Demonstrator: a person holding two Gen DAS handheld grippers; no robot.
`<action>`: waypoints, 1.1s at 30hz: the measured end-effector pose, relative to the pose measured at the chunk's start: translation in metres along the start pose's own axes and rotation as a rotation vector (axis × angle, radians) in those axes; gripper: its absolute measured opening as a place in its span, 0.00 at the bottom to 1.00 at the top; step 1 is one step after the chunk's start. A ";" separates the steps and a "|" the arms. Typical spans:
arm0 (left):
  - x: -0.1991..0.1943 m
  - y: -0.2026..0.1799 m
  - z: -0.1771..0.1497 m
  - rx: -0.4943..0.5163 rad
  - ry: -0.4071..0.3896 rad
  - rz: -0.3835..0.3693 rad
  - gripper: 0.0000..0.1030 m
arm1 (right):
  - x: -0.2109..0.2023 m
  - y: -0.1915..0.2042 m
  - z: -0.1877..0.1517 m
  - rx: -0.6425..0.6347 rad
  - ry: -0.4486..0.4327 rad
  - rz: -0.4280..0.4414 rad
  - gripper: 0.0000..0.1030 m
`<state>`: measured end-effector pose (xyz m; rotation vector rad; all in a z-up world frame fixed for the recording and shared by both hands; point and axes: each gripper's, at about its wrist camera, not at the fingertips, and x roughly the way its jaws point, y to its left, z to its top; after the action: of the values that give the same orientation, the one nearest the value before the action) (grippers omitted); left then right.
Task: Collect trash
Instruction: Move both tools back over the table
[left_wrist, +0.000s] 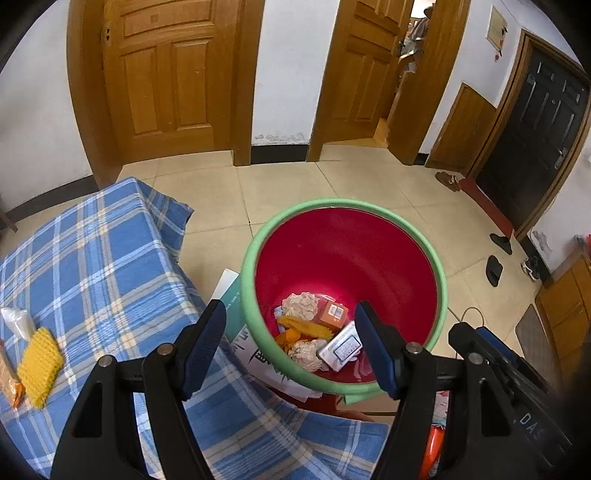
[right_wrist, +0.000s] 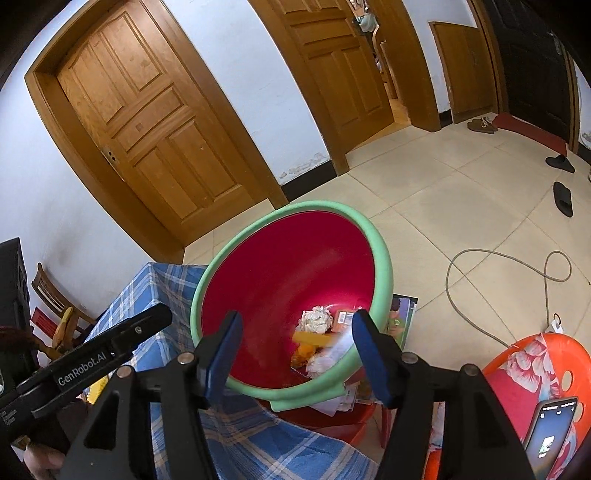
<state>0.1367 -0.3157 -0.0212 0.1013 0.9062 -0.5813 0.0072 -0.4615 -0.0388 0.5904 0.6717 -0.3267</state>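
Observation:
A red bin with a green rim stands on a red stool beside the table, and the right wrist view shows its rim too. At its bottom lie crumpled paper, an orange box, a yellow wrapper and a white-grey box. My left gripper hangs open over the bin's near rim with nothing between its fingers. My right gripper is open over the bin as well, empty; the yellow wrapper below it looks blurred. On the blue plaid tablecloth rest a yellow ribbed piece, a clear bag and an orange packet.
Papers lie under the bin. A red flowered stool with a phone on it stands at the right. A grey cable loops on the tiled floor, and slippers lie near the dark door. Wooden doors line the far wall.

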 end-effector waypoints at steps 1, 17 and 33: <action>-0.002 0.002 0.000 -0.004 -0.003 0.002 0.70 | -0.001 0.001 0.000 -0.002 -0.002 0.002 0.63; -0.052 0.060 -0.015 -0.124 -0.047 0.091 0.70 | -0.019 0.038 -0.010 -0.045 -0.011 0.068 0.70; -0.095 0.158 -0.044 -0.289 -0.088 0.231 0.70 | -0.016 0.096 -0.039 -0.126 0.047 0.145 0.81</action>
<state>0.1414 -0.1277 -0.0006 -0.0796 0.8702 -0.2347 0.0216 -0.3605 -0.0137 0.5239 0.6853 -0.1349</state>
